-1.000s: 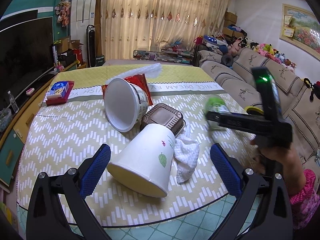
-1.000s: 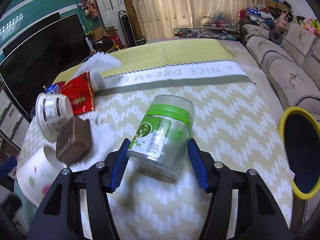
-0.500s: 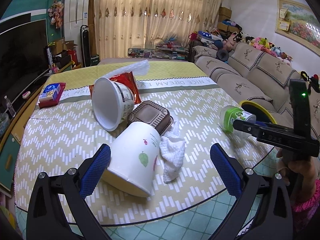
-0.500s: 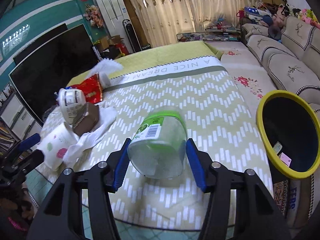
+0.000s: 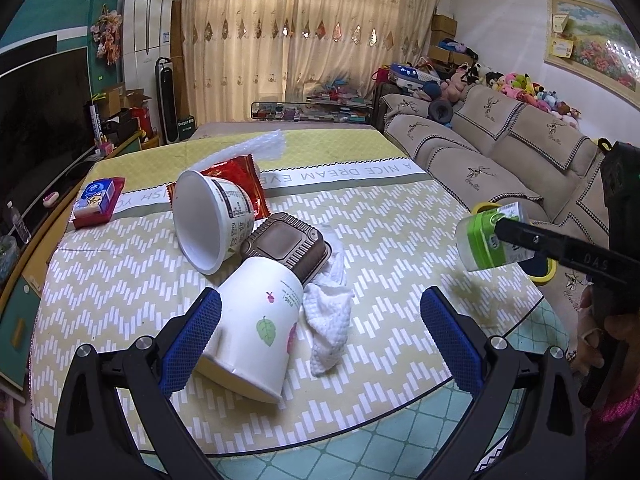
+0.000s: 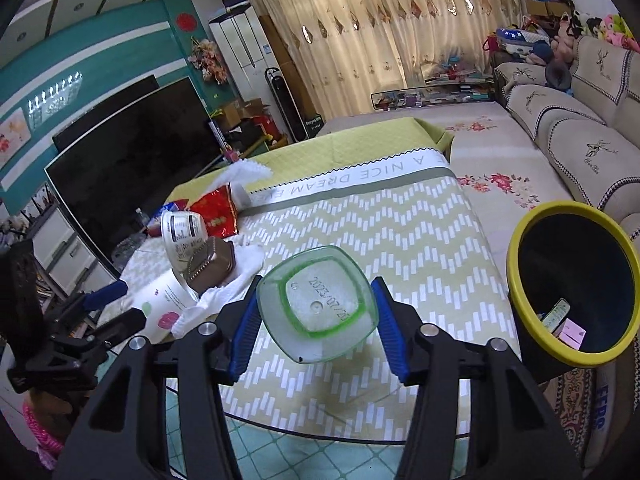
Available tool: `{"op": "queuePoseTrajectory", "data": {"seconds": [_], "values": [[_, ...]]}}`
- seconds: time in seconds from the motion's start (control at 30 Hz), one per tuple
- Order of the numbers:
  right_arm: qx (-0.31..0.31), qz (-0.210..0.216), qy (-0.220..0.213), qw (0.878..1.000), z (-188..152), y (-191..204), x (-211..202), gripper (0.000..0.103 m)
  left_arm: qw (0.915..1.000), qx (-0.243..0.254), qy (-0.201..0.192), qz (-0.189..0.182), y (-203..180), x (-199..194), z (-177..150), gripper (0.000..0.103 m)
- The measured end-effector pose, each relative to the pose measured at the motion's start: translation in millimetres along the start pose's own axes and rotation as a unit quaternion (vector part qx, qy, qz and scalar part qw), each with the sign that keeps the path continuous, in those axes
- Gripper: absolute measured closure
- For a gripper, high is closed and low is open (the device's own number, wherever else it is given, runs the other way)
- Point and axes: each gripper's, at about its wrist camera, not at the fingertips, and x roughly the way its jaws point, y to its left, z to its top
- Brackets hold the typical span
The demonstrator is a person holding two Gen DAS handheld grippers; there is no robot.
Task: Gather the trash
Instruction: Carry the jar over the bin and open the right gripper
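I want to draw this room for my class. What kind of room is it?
Most likely a home living room. There's a long sofa with a row of stuffed toys along its back, a big dark TV against the wall, and curtains covering the window.

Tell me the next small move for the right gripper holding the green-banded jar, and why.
Probably carry it sideways toward the yellow-rimmed bin, then release over the opening. The right gripper is shut on the clear jar, which hangs lifted off the table, while the bin's mouth stands beside the table with some trash already inside. The left gripper is open by the paper cup.
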Motion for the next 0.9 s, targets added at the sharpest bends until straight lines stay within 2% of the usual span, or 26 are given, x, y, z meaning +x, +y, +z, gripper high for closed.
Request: {"op": "queuePoseTrajectory", "data": {"seconds": [0.17, 0.3, 0.53, 0.67, 0.9], "values": [[0.021, -0.027, -0.022, 0.999, 9, -22, -11, 0.052, 1.0000, 0.005, -0.001, -0.002, -3, 0, 2, 0.005], [0.059, -0.084, -0.039, 0.994, 15, -63, -19, 0.052, 1.0000, 0.005, 0.001, 0.001, -3, 2, 2, 0.005], [0.108, -0.208, -0.035, 0.971, 20, -141, -15, 0.052, 1.0000, 0.004, 0.008, 0.003, -5, 7, 3, 0.005], [0.120, -0.244, -0.021, 0.962, 19, -170, -5, 0.052, 0.9999, 0.008, 0.011, 0.004, -10, 10, 6, 0.005], [0.137, -0.270, -0.008, 0.953, 17, -198, 11, 0.051, 0.9997, 0.020, 0.016, 0.004, -22, 16, 7, 0.005]]}}
